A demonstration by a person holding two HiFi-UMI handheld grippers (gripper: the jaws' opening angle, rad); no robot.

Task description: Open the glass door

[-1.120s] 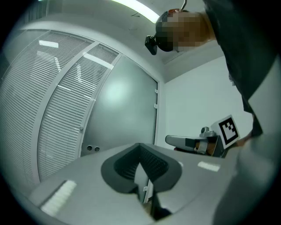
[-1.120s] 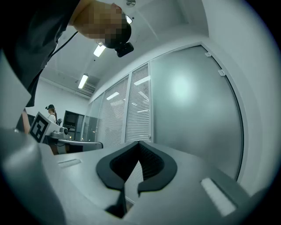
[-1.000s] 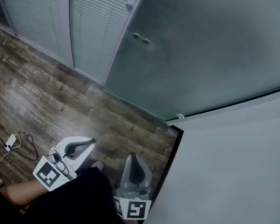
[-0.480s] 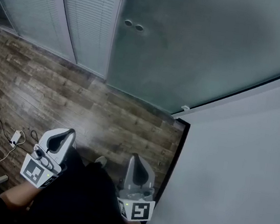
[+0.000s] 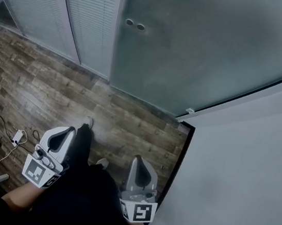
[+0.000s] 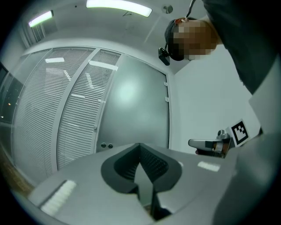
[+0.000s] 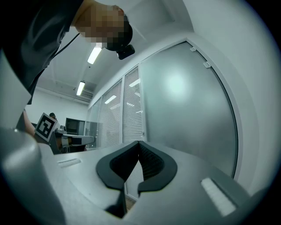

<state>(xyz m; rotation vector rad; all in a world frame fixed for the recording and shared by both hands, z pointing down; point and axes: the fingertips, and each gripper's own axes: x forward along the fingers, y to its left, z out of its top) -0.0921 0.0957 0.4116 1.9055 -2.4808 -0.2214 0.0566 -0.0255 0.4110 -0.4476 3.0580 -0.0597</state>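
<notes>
The frosted glass door stands ahead, with two round fittings near its left edge and a small clip at its lower right corner. It also fills the left gripper view and the right gripper view. My left gripper is low at the left, well short of the door, its jaws shut with nothing between them. My right gripper is beside the wall, also shut and empty. Both point level toward the door.
Glass panels with blinds adjoin the door on the left. A white wall with a dark edge strip runs along the right. A power strip and cable lie on the wood floor. The person's leg and shoe are between the grippers.
The left gripper has shifted left and the right gripper slightly lower in the head view. The person's foot has stepped forward toward the door. Both grippers stay shut.
</notes>
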